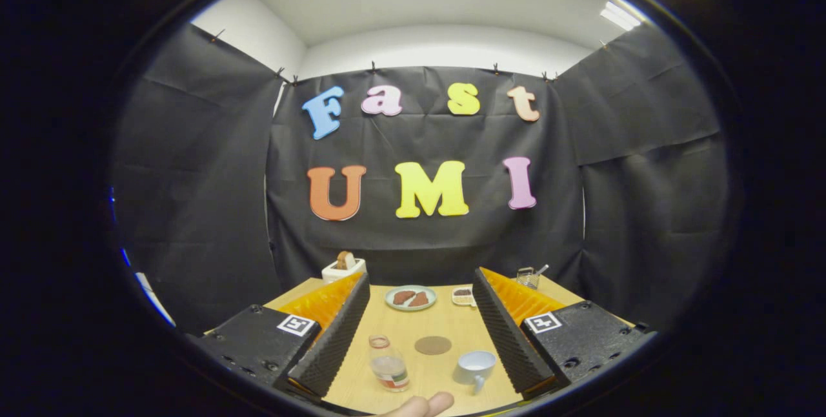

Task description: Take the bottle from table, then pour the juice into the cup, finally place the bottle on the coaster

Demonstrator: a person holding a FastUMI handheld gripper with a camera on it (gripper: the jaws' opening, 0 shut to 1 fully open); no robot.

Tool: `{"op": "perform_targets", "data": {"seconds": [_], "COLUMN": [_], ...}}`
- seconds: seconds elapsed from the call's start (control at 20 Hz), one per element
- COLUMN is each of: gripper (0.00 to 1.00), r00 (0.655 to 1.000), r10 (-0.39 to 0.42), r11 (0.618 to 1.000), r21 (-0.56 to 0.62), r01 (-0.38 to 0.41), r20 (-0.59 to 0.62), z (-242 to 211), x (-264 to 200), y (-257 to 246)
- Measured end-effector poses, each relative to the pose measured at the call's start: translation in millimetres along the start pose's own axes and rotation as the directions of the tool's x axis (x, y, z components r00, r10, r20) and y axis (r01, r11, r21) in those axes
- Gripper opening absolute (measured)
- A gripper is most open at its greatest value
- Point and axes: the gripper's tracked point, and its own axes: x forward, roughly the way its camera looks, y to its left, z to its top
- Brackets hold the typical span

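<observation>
Three task things lie ahead on the pale wooden tabletop (445, 323), seen between the two fingers of the gripper (419, 310): a small clear plastic bottle (388, 363) with a little juice in it, a round brown coaster (432, 345) and a pale handled cup (474, 367). The bottle stands upright, its long axis vertical, nearer the left finger, with the coaster beyond it and the cup to its right. The jaws stand wide apart, holding and touching nothing.
</observation>
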Motion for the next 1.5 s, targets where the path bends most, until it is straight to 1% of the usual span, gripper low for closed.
{"op": "perform_targets", "data": {"seconds": [0.3, 0.65, 1.05, 1.25, 1.5], "gripper": [1.00, 1.00, 1.00, 1.00, 1.00], "r00": [1.000, 1.000, 1.000, 0.997, 0.996], "r10": [0.005, 0.016, 0.012, 0.016, -0.016], "r11": [1.000, 1.000, 1.000, 1.000, 0.999], "r21": [0.000, 0.015, -0.009, -0.015, -0.035], "r01": [-0.005, -0.015, -0.012, -0.017, 0.013], "r20": [-0.006, -0.013, -0.027, -0.071, -0.090], "z": [-14, -53, -122, -161, -200], "x": [1, 14, 30, 42, 57], "y": [9, 23, 44, 55, 55]}}
